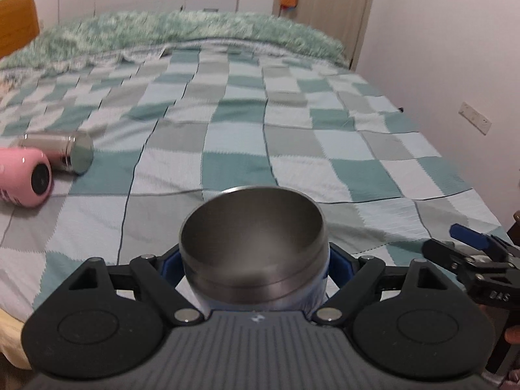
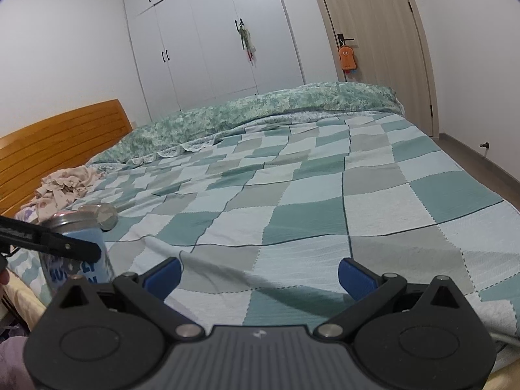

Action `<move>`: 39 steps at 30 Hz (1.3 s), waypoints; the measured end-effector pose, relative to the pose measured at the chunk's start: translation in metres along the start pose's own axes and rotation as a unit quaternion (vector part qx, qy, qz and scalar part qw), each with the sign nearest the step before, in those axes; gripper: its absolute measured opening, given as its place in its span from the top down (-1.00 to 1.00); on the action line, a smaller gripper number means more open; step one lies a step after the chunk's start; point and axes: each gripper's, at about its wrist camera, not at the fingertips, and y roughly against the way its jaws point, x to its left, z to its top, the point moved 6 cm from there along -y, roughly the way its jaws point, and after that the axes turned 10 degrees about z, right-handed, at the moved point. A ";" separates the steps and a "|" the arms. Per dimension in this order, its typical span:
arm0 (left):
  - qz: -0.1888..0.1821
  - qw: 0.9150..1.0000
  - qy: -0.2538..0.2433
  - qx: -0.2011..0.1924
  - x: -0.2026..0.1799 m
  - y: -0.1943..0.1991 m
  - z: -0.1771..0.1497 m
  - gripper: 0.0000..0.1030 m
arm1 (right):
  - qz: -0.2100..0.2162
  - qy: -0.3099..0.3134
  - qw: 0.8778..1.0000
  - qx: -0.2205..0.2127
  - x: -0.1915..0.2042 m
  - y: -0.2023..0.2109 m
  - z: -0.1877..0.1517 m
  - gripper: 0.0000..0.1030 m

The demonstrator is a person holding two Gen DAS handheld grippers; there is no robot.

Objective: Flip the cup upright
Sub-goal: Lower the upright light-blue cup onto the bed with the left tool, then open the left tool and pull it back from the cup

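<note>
My left gripper [image 1: 253, 266] is shut on a blue cup with a steel base [image 1: 253, 243]; the base faces the camera and hides the rest. The same cup [image 2: 76, 250] shows in the right wrist view at the lower left, held near the bed's front edge with a left finger [image 2: 65, 247] across it and its steel end up. My right gripper [image 2: 258, 274] is open and empty above the checked bedspread [image 2: 292, 195]. It also shows at the right edge of the left wrist view [image 1: 471, 250].
A pink bottle [image 1: 22, 177] and a steel flask [image 1: 61, 154] lie on their sides at the bed's left. A green quilt [image 1: 195, 29] is bunched along the far side. A wooden headboard [image 2: 55, 143] and crumpled cloth [image 2: 65, 185] are at the left.
</note>
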 end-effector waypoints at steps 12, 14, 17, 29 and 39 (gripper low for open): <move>-0.007 0.995 -0.043 -0.090 -0.043 -0.006 0.046 -0.67 | -0.017 0.032 0.998 -0.042 0.009 0.003 0.004 -1.00; -0.003 0.994 -0.052 -0.099 -0.053 -0.017 0.051 -0.67 | -0.021 0.033 0.998 -0.044 0.007 0.003 0.003 -1.00; 0.002 0.994 -0.052 -0.094 -0.062 -0.040 0.051 -0.67 | -0.025 0.031 0.998 -0.049 0.003 0.001 0.001 -1.00; -0.024 0.992 -0.041 -0.119 -0.063 -0.057 0.038 -1.00 | -0.023 0.027 0.998 -0.052 0.002 -0.007 -0.004 -1.00; -0.008 0.974 0.011 -0.227 -0.005 0.026 0.032 -1.00 | -0.004 0.055 0.995 -0.078 0.054 0.010 0.000 -1.00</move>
